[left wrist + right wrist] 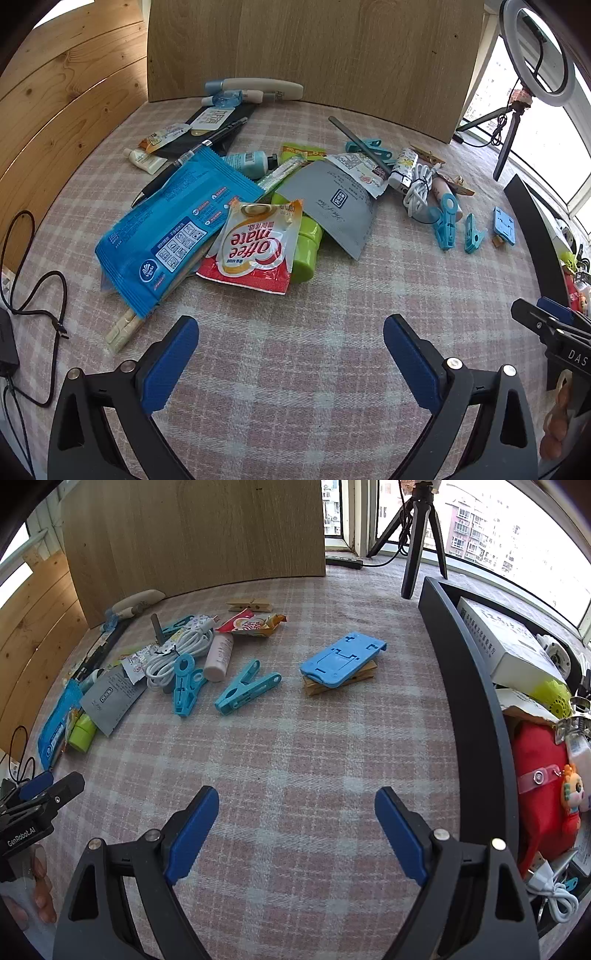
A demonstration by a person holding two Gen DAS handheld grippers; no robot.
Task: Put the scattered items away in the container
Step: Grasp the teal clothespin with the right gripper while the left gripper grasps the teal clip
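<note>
Both of my grippers hang over the checked cloth [295, 738] with nothing in them. The left gripper [291, 354] is spread wide at the bottom of its view, and the right gripper [297, 830] is spread just as wide.

The scattered items sit mid-frame in the left view: a blue wipes pack [166, 236] overlaps a coffee creamer sachet [255, 251], which lies on a green tub [306, 247], with a grey pouch [332, 210] beside them. The container [476, 686] runs down the right edge of the right view, already crowded with a white box [506, 638] and a red bag [539, 775].

My worry is the pile. If I close on the sachet, I judge the slick film may slide off the tub or drag the wipes pack along. The white cable [177, 650], in the upper left of the right view, could snag the blue clips [247, 690] touching it. The blue stand [340, 661] rests on wooden pegs [325, 686], so a careless pinch may scatter those. The full container may also spill.
</note>
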